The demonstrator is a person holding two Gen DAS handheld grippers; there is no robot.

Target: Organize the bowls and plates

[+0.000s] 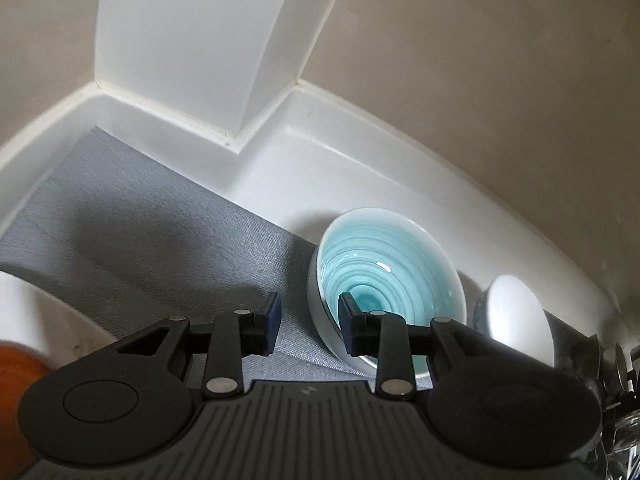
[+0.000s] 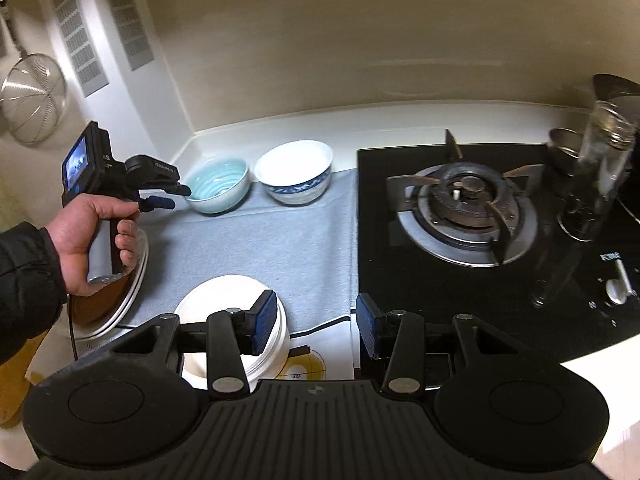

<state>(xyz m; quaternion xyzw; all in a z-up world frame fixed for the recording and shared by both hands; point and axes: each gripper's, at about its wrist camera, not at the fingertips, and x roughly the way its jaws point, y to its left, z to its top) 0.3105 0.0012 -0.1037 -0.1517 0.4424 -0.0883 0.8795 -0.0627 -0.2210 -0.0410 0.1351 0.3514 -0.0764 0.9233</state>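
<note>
Left gripper [image 1: 309,324], jaws parted and empty, just left of the turquoise ribbed bowl [image 1: 386,284]; right gripper [image 2: 316,322], wide and empty, over the grey mat [image 2: 256,248].

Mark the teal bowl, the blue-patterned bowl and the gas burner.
teal bowl [image 2: 218,184], right wrist view, on its ribbed inside.
blue-patterned bowl [image 2: 298,190], right wrist view, on its patterned outer wall.
gas burner [image 2: 466,192], right wrist view, on its centre cap.
</note>
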